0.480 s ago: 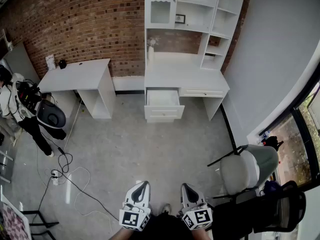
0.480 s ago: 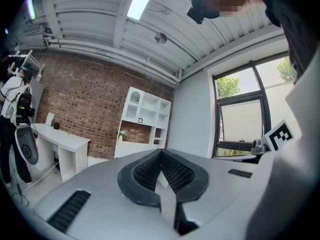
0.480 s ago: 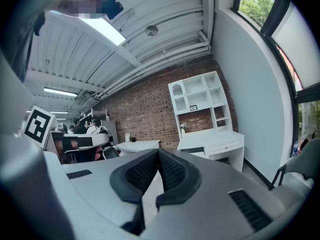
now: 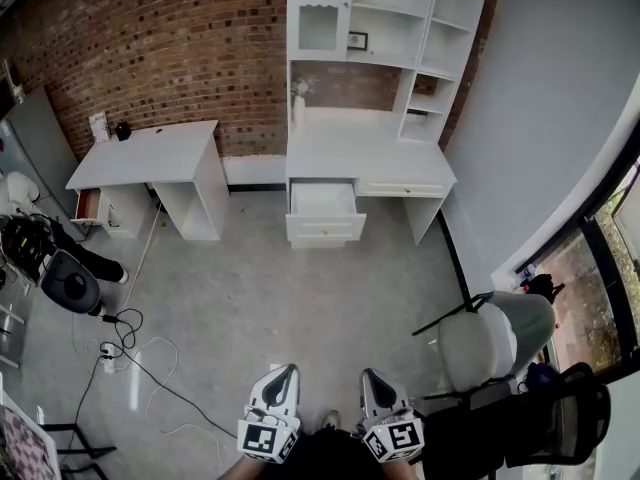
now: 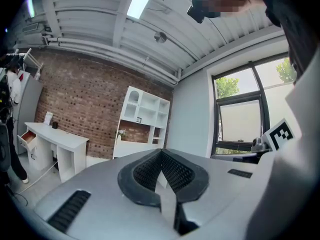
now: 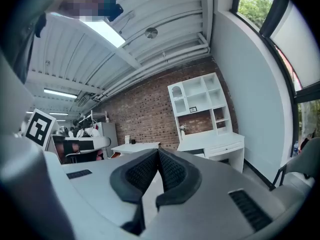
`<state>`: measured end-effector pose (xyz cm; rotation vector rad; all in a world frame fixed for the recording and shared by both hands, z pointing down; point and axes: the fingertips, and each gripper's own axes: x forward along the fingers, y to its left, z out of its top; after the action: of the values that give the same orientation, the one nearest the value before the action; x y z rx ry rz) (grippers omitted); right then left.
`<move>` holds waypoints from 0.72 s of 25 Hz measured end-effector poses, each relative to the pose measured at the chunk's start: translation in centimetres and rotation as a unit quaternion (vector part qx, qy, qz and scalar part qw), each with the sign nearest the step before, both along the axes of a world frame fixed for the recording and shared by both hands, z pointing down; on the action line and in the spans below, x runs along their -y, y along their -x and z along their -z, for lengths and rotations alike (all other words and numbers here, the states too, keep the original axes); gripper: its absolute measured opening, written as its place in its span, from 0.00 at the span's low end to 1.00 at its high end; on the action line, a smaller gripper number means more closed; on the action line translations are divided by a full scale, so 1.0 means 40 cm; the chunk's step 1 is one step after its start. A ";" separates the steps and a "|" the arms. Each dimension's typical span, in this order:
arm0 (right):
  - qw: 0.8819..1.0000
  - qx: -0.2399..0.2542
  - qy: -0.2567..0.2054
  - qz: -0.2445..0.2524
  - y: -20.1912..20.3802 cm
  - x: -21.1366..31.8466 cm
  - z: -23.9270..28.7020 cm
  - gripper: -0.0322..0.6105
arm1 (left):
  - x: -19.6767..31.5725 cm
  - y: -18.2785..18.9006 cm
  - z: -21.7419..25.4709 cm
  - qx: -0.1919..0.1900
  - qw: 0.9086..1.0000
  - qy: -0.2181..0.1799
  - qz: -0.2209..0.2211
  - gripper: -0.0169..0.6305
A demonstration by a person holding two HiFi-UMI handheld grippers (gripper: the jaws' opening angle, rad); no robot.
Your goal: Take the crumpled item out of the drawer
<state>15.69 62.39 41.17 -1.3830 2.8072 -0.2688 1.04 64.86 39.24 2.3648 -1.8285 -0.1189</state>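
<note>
**Overview from the head view; task not yet engaged.** A bare grey floor (image 4: pixel 300 298) lies between me and the brick wall (image 4: pixel 180 58). Against that wall stands the white desk (image 4: pixel 370 153) with its shelf unit, and a second desk (image 4: pixel 150 153) sits to its left. A chair (image 4: pixel 495 338) stands near my right side. A person (image 4: pixel 35 243) crouches at the far left edge, well apart from my path. The drawer (image 4: pixel 323 206) under the white desk is pulled out and faces me. The crumpled item should lie inside it, but from here the interior reads as plain white and I cannot make the item out. Loose cables (image 4: pixel 125 343) trail over the floor to my left.

**Risks, as I judge them.** On the walk in, a drift left could catch the cables and a drift right could catch the chair's legs. At the drawer, arriving with the jaws pressed together would only push a light crumpled thing toward the back, so they must part first. Reaching over the drawer front too low could knock it inward.

**Pose.** The left gripper (image 4: pixel 284 372) and right gripper (image 4: pixel 372 374) are held low and close to my body, side by side, tips pointing toward the white desk. Each gripper view shows the ribbed pads meeting with nothing between them, so both are closed and empty.
</note>
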 end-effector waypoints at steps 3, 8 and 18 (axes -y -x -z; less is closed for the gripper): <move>1.000 0.006 -0.002 -0.001 -0.011 0.006 0.005 0.07 | 0.008 -0.010 -0.008 0.000 1.000 0.005 0.001 0.06; 1.000 0.003 0.002 0.005 -0.047 0.042 -0.010 0.07 | 0.041 -0.043 -0.016 0.001 1.000 0.012 0.007 0.06; 1.000 0.001 0.009 0.030 -0.079 0.201 -0.045 0.07 | 0.165 -0.069 -0.035 0.012 0.999 0.034 0.034 0.06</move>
<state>18.86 54.34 42.95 -1.3018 2.8556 -0.2963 3.82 58.27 40.64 2.2688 -1.8942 -0.0346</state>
